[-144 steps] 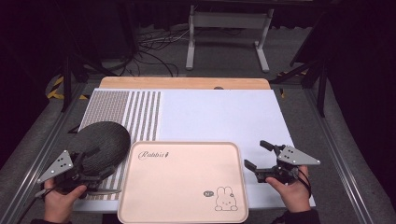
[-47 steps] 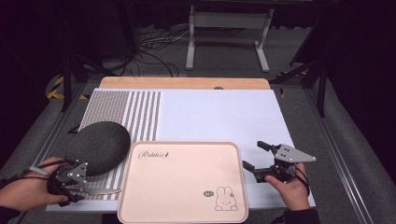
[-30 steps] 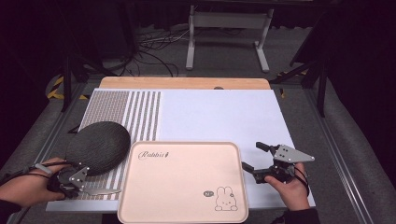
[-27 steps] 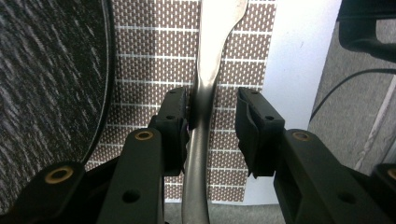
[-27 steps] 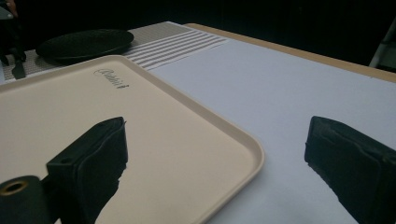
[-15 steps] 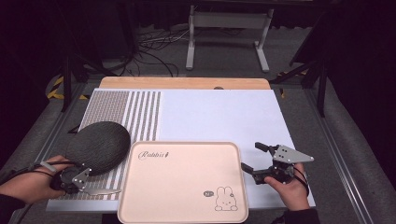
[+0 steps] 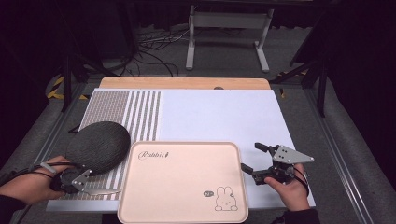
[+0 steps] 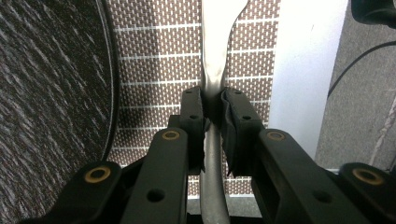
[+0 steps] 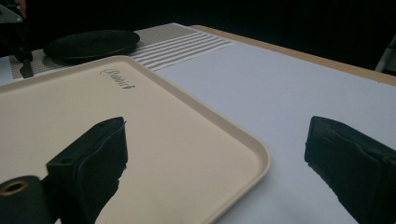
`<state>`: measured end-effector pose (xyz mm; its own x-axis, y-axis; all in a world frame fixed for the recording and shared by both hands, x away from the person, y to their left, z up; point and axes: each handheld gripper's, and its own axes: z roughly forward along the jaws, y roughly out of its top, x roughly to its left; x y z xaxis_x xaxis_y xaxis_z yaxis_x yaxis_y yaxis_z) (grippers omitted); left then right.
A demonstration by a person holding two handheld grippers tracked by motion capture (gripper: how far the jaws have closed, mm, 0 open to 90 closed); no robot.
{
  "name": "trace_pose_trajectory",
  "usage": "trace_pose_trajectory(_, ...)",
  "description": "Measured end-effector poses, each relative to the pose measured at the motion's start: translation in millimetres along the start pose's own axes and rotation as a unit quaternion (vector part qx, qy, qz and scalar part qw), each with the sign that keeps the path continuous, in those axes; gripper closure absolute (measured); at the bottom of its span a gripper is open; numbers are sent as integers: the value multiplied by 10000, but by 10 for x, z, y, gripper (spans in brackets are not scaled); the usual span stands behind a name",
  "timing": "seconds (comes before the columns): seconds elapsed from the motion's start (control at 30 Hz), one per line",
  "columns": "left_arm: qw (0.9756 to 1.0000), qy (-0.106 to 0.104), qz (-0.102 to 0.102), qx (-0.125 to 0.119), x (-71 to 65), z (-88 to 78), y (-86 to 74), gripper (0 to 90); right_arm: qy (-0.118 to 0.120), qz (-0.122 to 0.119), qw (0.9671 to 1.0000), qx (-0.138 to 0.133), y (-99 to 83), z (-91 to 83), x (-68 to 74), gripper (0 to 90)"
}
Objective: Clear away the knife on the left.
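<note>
A silver table knife (image 7: 102,190) lies on the striped mat at the near left, just left of the pink tray (image 7: 182,186). My left gripper (image 7: 83,181) comes in level from the left; its jaws have just been closing and now its pads (image 8: 194,109) pinch the knife's handle (image 8: 214,74), shut on it. My right gripper (image 7: 252,157) sits open at the tray's right edge, nothing between its fingers (image 9: 93,156), with the tray's rim (image 9: 229,140) running between them.
A dark grey round placemat (image 7: 98,147) lies just beyond the knife, partly under the tray's left corner. The brown-striped mat (image 7: 135,114) and a white mat (image 7: 219,116) cover the table. The tray bears a rabbit drawing (image 7: 224,198).
Since the earliest frame my left hand has dropped off the placemat's edge to the near left and turned level toward the knife. Over the last second neither hand has shifted.
</note>
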<state>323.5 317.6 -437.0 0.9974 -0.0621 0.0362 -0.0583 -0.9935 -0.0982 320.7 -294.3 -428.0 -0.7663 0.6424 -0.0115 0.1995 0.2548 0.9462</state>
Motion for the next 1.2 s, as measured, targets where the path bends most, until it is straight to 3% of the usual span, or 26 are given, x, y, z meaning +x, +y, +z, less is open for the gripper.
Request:
trace_pose_trajectory(0.27, 9999, 91, -64, 71, -29, -5, 21, 800, 9, 13, 10000, 36, -2, 6, -1, 70)
trace_pose_trajectory(0.4, 9999, 20, -140, 3, -25, -10, -5, 800, 15, 24, 10000, 17, 0, 8, -2, 70)
trace_pose_trajectory(0.57, 9991, -67, -383, -139, -42, -66, -54, 800, 11, 43, 10000, -6, 1, 6, -3, 71)
trace_pose_trajectory(0.77, 9980, -9, -586, -242, -43, -171, -127, 800, 21, 36, 10000, 19, 2, 10, 4, 73)
trace_pose_trajectory(0.93, 9956, -43, -832, -429, -41, -262, -153, 800, 5, 50, 10000, 14, 1, 7, -4, 74)
trace_pose_trajectory(1.1, 9908, -147, -1115, -749, -42, -371, -139, 800, -2, 56, 10000, 17, 1, 2, -6, 75)
trace_pose_trajectory(1.13, 9908, -147, -1115, -749, -42, -371, -139, 801, -2, 56, 10000, 17, 1, 2, -6, 75)
trace_pose_trajectory(1.2, 9881, -175, -1255, -868, -38, -433, -122, 800, 1, 62, 10000, 15, 1, 1, -6, 75)
